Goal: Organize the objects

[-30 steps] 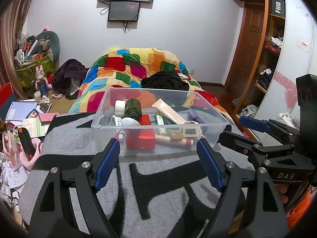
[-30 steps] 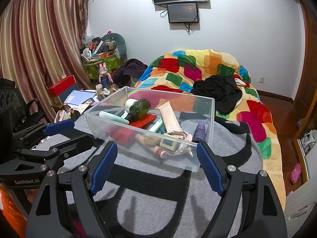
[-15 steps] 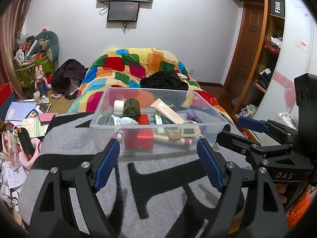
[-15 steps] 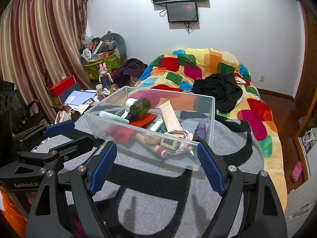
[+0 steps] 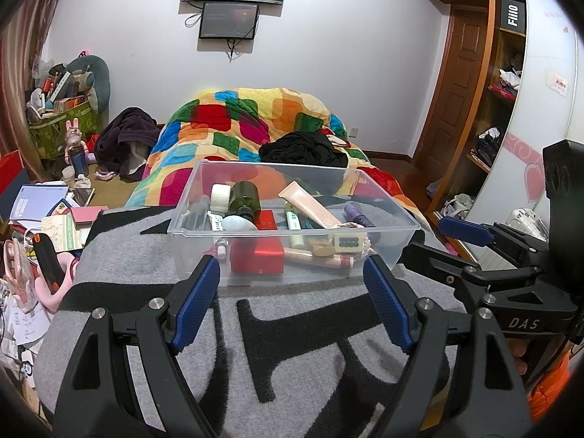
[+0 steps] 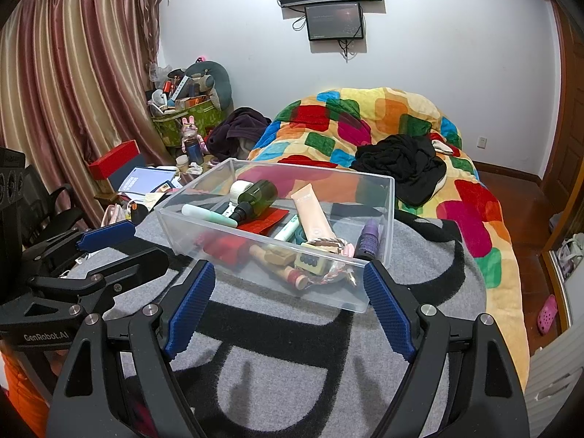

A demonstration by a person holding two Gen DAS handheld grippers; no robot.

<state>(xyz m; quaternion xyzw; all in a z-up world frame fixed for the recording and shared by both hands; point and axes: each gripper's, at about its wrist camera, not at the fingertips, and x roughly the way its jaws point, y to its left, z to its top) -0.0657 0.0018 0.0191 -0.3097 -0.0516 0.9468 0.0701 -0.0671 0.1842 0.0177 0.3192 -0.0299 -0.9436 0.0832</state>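
Note:
A clear plastic bin stands on a grey and black blanket; it also shows in the right wrist view. Inside lie a dark green bottle, a red box, a peach tube, a purple bottle and several small cosmetics. My left gripper is open and empty, just short of the bin's near wall. My right gripper is open and empty near the bin's front right corner. Each gripper shows at the edge of the other's view.
A bed with a colourful quilt and black clothes lies behind the bin. Papers, books and clutter sit to the left. A wardrobe and door stand to the right. A chair is at the far left.
Both grippers have drifted very slightly; the bin sits a touch higher in the left view. Both stay open and empty.

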